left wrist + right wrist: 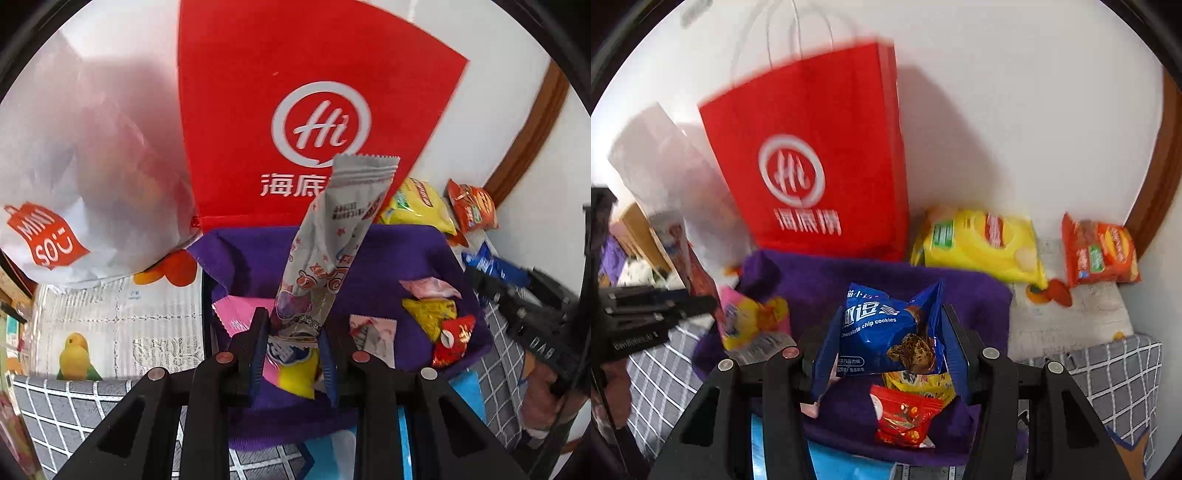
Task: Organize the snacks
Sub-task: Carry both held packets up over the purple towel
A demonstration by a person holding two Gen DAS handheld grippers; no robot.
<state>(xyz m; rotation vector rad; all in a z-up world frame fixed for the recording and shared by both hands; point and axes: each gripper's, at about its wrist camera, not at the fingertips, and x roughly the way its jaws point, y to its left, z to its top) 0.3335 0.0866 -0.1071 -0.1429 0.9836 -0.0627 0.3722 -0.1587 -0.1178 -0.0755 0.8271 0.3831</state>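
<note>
- Long grey snack stick (325, 236) pinched at its bottom end by left gripper (295, 347), upright over purple cloth (399, 254).
- Blue cookie pack (886, 328) squeezed in right gripper (890, 354), above same cloth.
- Risk, probably: stick tipping or slipping from low grip; cookies crushed.

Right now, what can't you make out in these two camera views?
- Red bag contents: both views show only its front; left wrist view crops its top.
- White bag contents: opaque, blurred in right view.
- Stick packet lower end: hidden between left tool fingers.
- Cookie packet small print: too small.
</note>
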